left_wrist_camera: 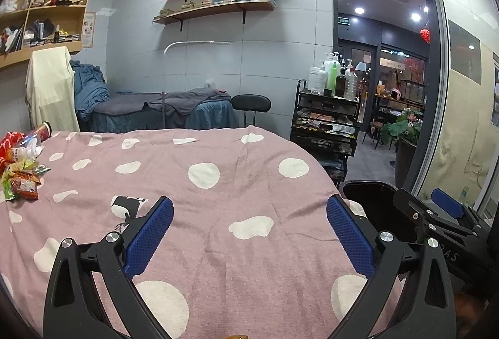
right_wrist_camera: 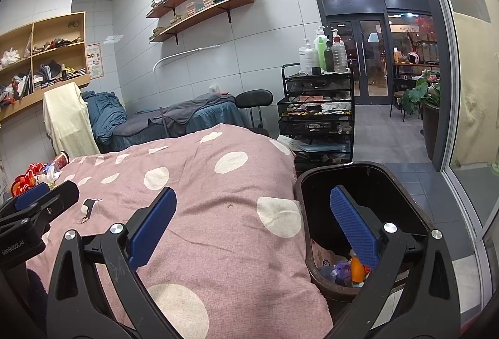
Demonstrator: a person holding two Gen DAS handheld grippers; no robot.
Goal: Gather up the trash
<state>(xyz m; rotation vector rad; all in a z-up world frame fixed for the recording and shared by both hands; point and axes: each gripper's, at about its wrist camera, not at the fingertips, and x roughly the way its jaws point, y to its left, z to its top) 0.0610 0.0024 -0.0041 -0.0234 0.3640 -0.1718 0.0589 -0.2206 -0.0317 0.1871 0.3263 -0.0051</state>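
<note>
Now the left gripper (left_wrist_camera: 249,233) and right gripper (right_wrist_camera: 253,228) both hover with jaws wide apart and empty over the pink spotted bed (left_wrist_camera: 218,214); wrappers (left_wrist_camera: 21,179) lie at its far-left edge, the part-filled bin (right_wrist_camera: 405,183) beside its right

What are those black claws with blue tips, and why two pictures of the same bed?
They are two hand-held grippers, one per hand, each with a camera looking along its blue fingers. One picture comes from the left gripper, the other from the right gripper. Both are open and hold nothing. On the pink spotted cover a pile of wrappers lies at the far left edge. Beside the bed stands a black bin with some trash already inside.
</note>
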